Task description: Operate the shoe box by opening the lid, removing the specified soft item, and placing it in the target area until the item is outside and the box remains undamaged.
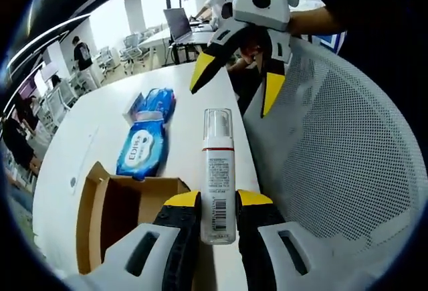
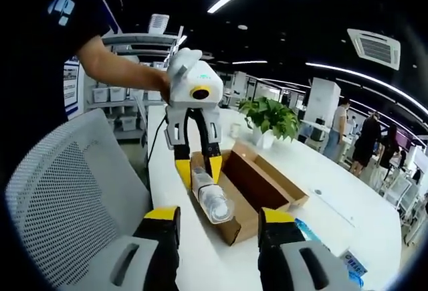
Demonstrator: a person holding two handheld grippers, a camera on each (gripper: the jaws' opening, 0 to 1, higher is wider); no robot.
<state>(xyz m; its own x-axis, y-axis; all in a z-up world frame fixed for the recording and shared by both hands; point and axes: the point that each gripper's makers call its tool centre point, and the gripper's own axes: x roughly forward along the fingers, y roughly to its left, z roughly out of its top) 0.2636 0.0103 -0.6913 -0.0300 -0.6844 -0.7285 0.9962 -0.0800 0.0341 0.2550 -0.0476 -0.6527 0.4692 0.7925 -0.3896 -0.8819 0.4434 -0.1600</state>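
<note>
One white pump bottle point(image 1: 219, 182) stood clamped between the left gripper's point(image 1: 218, 201) yellow-tipped jaws, held above the open cardboard shoe box point(image 1: 107, 214) on the white table point(image 1: 87, 130); it carried a red band, small print too fine to read, and a barcode. Beyond the box lay two blue wipe packs point(image 1: 146, 142), the nearer lettered "EDISH" as far as could be read. The right gripper point(image 2: 217, 219) hung above the table edge, jaws spread, holding nothing. Beside the table stood one white mesh chair point(image 1: 341, 150).

Left hand-held gripper point(image 1: 218, 205) is clamped shut on something, while the right hand-held gripper point(image 2: 219, 221) hangs spread wide.
</note>
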